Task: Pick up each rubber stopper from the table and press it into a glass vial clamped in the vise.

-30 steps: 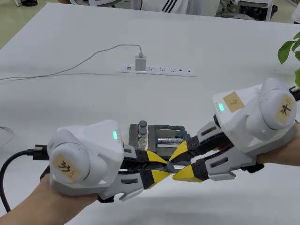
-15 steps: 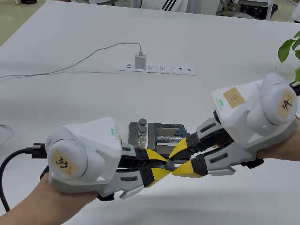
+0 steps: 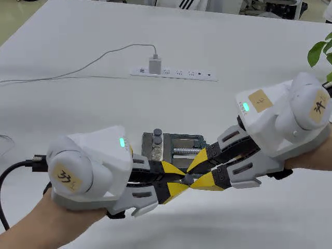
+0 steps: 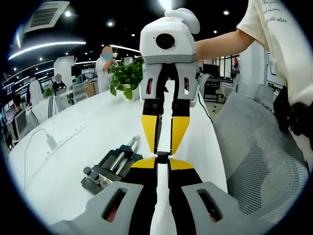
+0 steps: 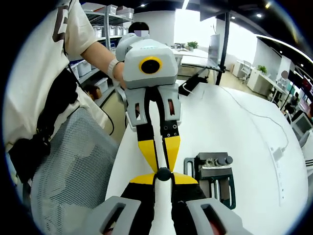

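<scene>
Jaws of the right gripper have narrowed since a second ago and now pinch the rubber stopper, which the left gripper also clamps, tip to tip: a hand-over, likely to regrip it for pressing. Stopper looks small, dark, rounded, mostly hidden between the tips. Beyond the jaws sits the vise, one glass vial already capped.

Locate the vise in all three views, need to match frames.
Head view: vise just below centre.
Left gripper view: vise at lower left.
Right gripper view: vise lower right of centre.
Shared landmark: the white charger, beyond the vise in the head view, far left in the left gripper view, far right in the right gripper view.
</scene>
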Demonstrator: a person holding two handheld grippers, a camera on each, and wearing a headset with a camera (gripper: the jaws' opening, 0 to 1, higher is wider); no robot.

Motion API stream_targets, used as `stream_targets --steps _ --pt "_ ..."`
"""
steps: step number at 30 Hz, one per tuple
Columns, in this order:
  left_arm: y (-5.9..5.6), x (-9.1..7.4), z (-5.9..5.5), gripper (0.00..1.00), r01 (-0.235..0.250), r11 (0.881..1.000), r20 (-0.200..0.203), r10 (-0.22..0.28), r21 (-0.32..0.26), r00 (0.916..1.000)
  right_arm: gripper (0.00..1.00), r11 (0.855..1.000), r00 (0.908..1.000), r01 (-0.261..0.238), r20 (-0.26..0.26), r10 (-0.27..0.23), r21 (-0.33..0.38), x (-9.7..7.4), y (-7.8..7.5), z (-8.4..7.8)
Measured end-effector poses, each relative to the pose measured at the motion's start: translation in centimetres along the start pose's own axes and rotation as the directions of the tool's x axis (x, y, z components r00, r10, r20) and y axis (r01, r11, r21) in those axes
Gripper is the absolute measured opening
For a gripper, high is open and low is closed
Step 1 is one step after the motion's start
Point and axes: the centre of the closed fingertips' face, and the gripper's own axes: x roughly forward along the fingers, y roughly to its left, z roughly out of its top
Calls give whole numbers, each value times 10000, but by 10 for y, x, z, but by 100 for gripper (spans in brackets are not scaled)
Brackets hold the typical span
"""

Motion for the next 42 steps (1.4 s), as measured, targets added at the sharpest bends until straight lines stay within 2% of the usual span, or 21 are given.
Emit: stream_targets --steps 2,9,22,27,33,38,42 --pt "-1 0 1 3 9 9997 -29 -9 242 10000 7 9999 10000 -56 -6 56 154 0 0 0" --pt "-1 0 0 4 34 9999 -45 -33 166 10000 6 9992 9999 -103 -102 107 396 0 1 -1" --pt "-3 1 -2 4 140 9997 -20 -140 -184 9999 5 9992 9994 -216 -281 226 333 2 4 -3" --pt "-2 1 -3 5 11 9990 54 -8 -442 10000 5 9991 9994 -213 -270 223 374 2 2 -2" --pt "1 1 -5 16 -200 9986 16 201 -489 9998 5 9992 9988 -61 -480 79 391 2 -5 -7" --pt "10 -4 -13 34 -811 9946 -174 802 -645 9966 5 9992 9981 0 -617 24 398 3 -7 -10" --pt "18 -9 -27 52 -1383 9856 -571 1332 -974 9894 5 9992 9974 -25 -719 54 402 4 -6 -11"
